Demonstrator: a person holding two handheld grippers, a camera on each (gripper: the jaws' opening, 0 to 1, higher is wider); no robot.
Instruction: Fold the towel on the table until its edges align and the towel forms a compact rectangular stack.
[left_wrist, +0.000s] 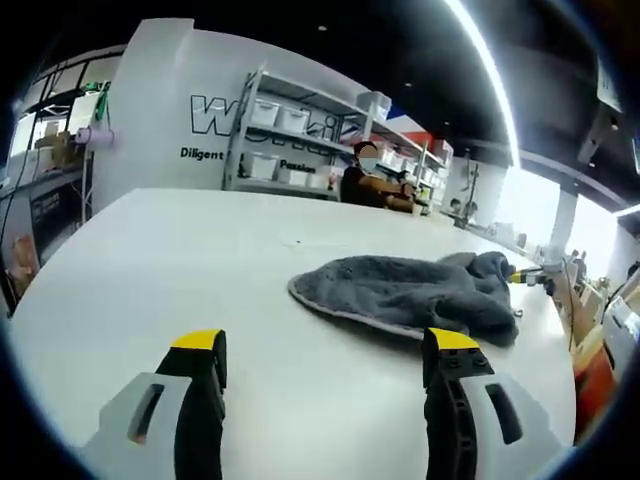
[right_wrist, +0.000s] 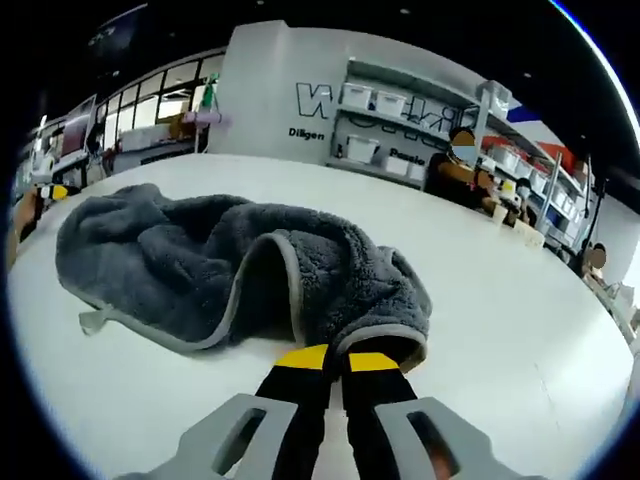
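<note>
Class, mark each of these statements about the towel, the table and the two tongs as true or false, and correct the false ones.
1. The grey towel lies crumpled on the white table. True.
2. The left tongs are shut on the towel. False: their jaws stand apart over bare table, short of the towel.
3. The right tongs are shut at the towel's hemmed edge. True.
4. The towel is already a neat rectangular stack. False: it is bunched and unfolded.
5. A person sits in front of the shelves beyond the table. True.
</note>
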